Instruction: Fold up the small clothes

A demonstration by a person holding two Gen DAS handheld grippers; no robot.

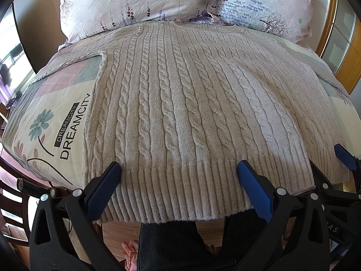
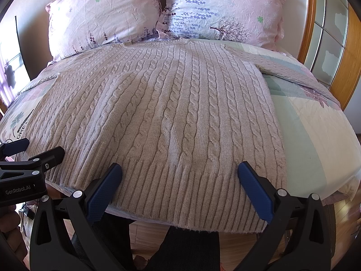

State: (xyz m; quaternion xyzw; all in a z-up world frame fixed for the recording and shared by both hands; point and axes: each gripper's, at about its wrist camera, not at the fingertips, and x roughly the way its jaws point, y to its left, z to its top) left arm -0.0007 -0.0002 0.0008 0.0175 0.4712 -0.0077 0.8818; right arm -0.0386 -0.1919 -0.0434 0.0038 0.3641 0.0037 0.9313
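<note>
A beige cable-knit sweater (image 1: 185,94) lies flat on the bed, hem toward me, collar by the pillows; it also shows in the right wrist view (image 2: 171,113). Its sleeves stretch out to both sides. My left gripper (image 1: 179,169) is open, fingers spread wide over the ribbed hem's left part. My right gripper (image 2: 180,169) is open over the hem's right part. Neither holds the cloth. The right gripper's fingers (image 1: 345,155) show at the left view's right edge, and the left gripper's fingers (image 2: 52,154) at the right view's left edge.
The bed has a patterned sheet (image 1: 56,117) with DREAMCITY print. Two floral pillows (image 1: 135,2) (image 2: 221,9) lie at the head. A wooden frame with glass panels (image 2: 327,45) stands on the right. The bed's front edge and wooden floor (image 2: 149,232) are below the hem.
</note>
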